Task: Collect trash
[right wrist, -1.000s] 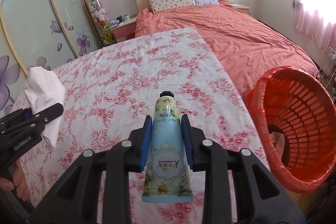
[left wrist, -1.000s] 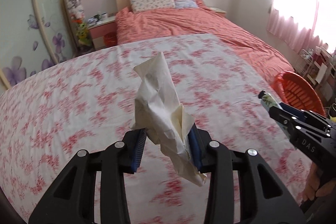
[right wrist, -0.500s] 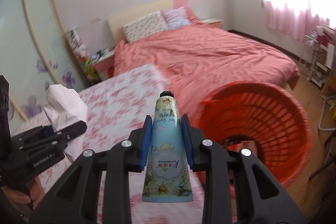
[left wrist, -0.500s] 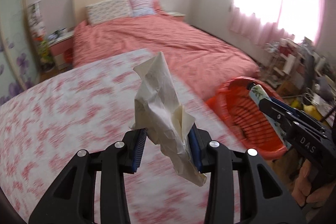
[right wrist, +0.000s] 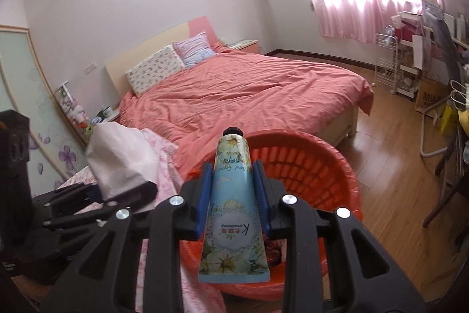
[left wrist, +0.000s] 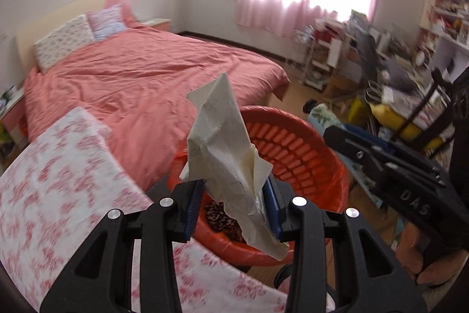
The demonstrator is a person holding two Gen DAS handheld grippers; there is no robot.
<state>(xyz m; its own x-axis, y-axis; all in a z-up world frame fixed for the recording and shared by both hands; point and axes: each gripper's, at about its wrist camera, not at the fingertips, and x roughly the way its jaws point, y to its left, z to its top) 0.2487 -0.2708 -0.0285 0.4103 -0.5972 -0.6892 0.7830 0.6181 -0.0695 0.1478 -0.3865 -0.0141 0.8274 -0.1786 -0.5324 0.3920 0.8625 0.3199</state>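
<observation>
- Black plastic jaws with ribbed blue pads on the left gripper (left wrist: 233, 203) stand partly closed, clamping a crumpled, creased sheet of cream paper (left wrist: 225, 154) that stands up stiffly above the pads and hangs in a point below them.
- Right gripper (right wrist: 233, 191) is likewise partly closed, pinching a soft, glossy tube (right wrist: 233, 213) printed with daisies on pale blue; its flat crimped end faces the camera and its black cap points away.
- Both loads hang just above the near rim of a round orange plastic basket (right wrist: 328, 166) with slotted walls; dark scraps lie in its bottom.
- A white cloth (left wrist: 58, 181) with a red flower print lies flat to the left.
- Beyond is a bed (right wrist: 258, 90) under a rumpled coral cover.
- Pink gathered curtains (right wrist: 366, 16) glow at the back.
</observation>
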